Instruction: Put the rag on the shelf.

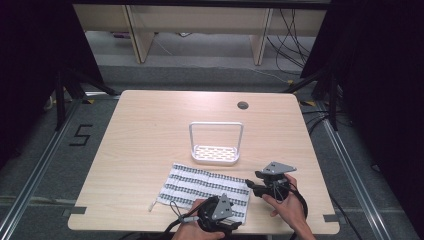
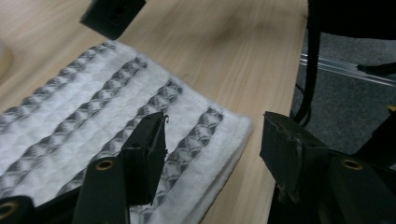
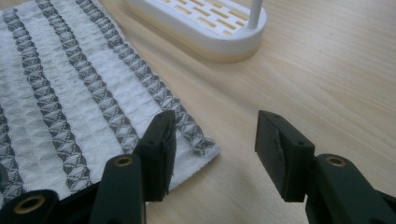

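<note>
A white towel with grey woven stripes (image 1: pixel 202 186) lies flat near the table's front edge. My left gripper (image 1: pixel 233 221) stands open at the towel's near right corner (image 2: pixel 224 126), one jaw above the cloth and the other above bare wood. My right gripper (image 1: pixel 254 186) is open at the towel's far right corner (image 3: pixel 203 145), low over the table, its left jaw over the cloth. Neither holds anything. In the left gripper view, a black piece of the other gripper (image 2: pixel 112 14) shows at the top.
A white slotted rack with a tall loop handle (image 1: pixel 216 154) stands just beyond the towel; its base (image 3: pixel 205 32) is near my right gripper. A cable hole (image 1: pixel 243 105) sits at the table's back right. The table's right edge and floor rails (image 2: pixel 345 70) are close.
</note>
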`<state>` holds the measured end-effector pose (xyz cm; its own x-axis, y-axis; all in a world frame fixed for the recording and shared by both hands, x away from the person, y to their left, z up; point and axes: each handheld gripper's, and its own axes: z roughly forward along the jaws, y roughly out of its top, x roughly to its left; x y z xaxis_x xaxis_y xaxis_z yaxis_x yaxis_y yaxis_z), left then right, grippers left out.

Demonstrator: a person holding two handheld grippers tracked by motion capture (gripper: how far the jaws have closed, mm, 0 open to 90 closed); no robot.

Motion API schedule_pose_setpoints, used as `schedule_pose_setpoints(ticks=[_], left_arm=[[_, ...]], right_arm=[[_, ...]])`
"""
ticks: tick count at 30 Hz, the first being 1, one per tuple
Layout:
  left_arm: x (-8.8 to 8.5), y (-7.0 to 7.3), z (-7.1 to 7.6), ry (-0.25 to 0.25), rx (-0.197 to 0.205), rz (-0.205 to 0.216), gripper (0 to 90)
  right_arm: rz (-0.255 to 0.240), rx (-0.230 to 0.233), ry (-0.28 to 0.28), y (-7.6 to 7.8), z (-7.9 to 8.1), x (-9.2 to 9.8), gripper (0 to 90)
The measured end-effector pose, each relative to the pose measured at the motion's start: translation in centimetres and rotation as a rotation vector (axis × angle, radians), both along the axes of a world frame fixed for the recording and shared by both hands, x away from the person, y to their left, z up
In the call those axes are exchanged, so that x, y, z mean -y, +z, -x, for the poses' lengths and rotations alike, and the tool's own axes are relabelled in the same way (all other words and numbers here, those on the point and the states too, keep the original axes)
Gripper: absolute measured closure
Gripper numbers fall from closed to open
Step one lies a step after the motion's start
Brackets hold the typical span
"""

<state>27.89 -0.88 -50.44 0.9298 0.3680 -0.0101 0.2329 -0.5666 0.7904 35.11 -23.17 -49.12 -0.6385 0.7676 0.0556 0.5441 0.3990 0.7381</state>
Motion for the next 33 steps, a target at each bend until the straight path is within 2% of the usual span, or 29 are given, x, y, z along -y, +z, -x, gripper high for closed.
schedule_pose_setpoints(ticks=[1, 2, 3, 5, 7, 8, 9, 10, 11, 13, 14, 15, 16, 17, 18, 20, 22, 23, 24, 25, 26, 27, 28, 29, 30, 31, 32, 33], left_arm=[[0.3, -0.1, 0.1, 0.003, -0.005, 0.002, 40.2], [0.6, -0.1, 0.0, -0.035, 0.027, -0.043, 40.9], [0.6, -0.1, 0.0, -0.035, 0.027, -0.043, 41.5], [1.0, -0.3, 0.0, -0.024, 0.003, -0.009, 42.4], [1.4, -0.5, -0.1, -0.034, 0.006, -0.013, 43.0], [1.6, -0.4, -0.2, -0.049, 0.033, -0.054, 43.4], [1.6, -0.4, -0.2, -0.049, 0.033, -0.054, 44.1], [1.8, -0.5, -0.2, -0.051, 0.009, -0.019, 44.1], [1.9, -0.5, -0.2, -0.055, 0.006, -0.034, 45.1], [2.4, -0.8, -0.2, -0.048, 0.008, -0.031, 47.0], [2.5, -0.8, -0.3, -0.068, 0.028, -0.084, 47.5], [2.5, -0.8, -0.3, -0.068, 0.028, -0.084, 48.0], [2.8, -0.9, -0.3, -0.063, 0.012, -0.08, 48.5], [2.8, -0.9, -0.3, -0.063, 0.012, -0.08, 49.2], [2.8, -1.0, -0.4, -0.067, 0.022, -0.089, 50.2], [2.8, -0.9, -0.6, -0.063, 0.026, -0.1, 53.2], [2.8, -1.0, -0.5, -0.061, 0.019, -0.092, 54.1], [2.8, -1.0, -0.6, -0.064, 0.019, -0.09, 55.6], [2.7, -0.7, -0.6, -0.094, 0.035, -0.126, 59.6], [2.7, -0.7, -0.6, -0.094, 0.035, -0.126, 62.1], [2.7, -0.9, -0.6, -0.079, 0.033, -0.103, 64.3], [2.7, -0.9, -0.6, -0.079, 0.033, -0.103, 66.7], [2.6, -0.8, -0.5, -0.083, 0.036, -0.108, 69.9], [2.6, -0.8, -0.5, -0.083, 0.036, -0.108, 72.9], [2.6, -0.9, -0.7, -0.072, 0.036, -0.09, 76.1], [2.6, -0.9, -0.7, -0.072, 0.036, -0.09, 78.1], [2.5, -0.9, -0.9, -0.081, 0.037, -0.098, 79.9], [2.5, -1.0, -0.9, -0.066, 0.021, -0.067, 79.9]], right_arm=[[0.0, 0.0, 0.0, 0.0, 0.0, 0.0, 49.3], [-0.001, 0.002, 0.009, 0.0, -0.1, 0.0, 49.3], [-0.003, -0.004, -0.001, 0.0, 0.0, 0.0, 49.4], [-0.007, -0.008, -0.007, -0.1, 0.0, 0.0, 49.4], [-0.01, -0.009, 0.012, -0.3, -0.2, 0.1, 49.6], [-0.009, -0.02, 0.009, -0.3, -0.2, 0.1, 49.8], [-0.009, -0.02, 0.009, -0.3, -0.2, 0.1, 49.8], [0.004, -0.015, 0.017, -0.4, -0.3, 0.1, 49.8], [0.004, -0.027, 0.014, -0.4, -0.2, 0.1, 49.8], [0.003, -0.029, 0.017, -0.5, -0.3, 0.0, 50.3], [0.007, -0.032, 0.016, -0.5, -0.3, -0.1, 50.4], [0.007, -0.044, 0.014, -0.5, -0.3, -0.2, 50.5], [0.016, -0.022, 0.026, -0.7, -0.4, -0.2, 50.6], [0.016, -0.022, 0.026, -0.7, -0.4, -0.2, 50.6], [0.019, -0.043, 0.025, -0.7, -0.4, -0.3, 50.9], [0.025, -0.04, 0.03, -0.8, -0.6, -0.5, 51.2], [0.028, -0.053, 0.025, -0.8, -0.7, -0.5, 51.5], [0.034, -0.039, 0.031, -1.0, -0.8, -0.6, 51.8], [0.034, -0.059, 0.029, -1.1, -0.9, -0.7, 54.0], [0.034, -0.059, 0.029, -1.1, -0.9, -0.7, 54.0], [0.029, -0.067, 0.02, -1.3, -1.0, -0.9, 55.6], [0.029, -0.067, 0.02, -1.3, -1.0, -0.9, 55.6], [0.053, -0.069, 0.038, -1.4, -1.1, -0.9, 58.0], [0.053, -0.069, 0.038, -1.4, -1.1, -0.9, 58.0], [0.059, -0.086, 0.038, -1.5, -1.1, -1.0, 60.7], [0.059, -0.086, 0.038, -1.5, -1.1, -1.0, 60.7], [0.052, -0.083, 0.04, -1.6, -1.1, -0.9, 64.7], [0.052, -0.083, 0.04, -1.6, -1.1, -0.9, 64.7]])
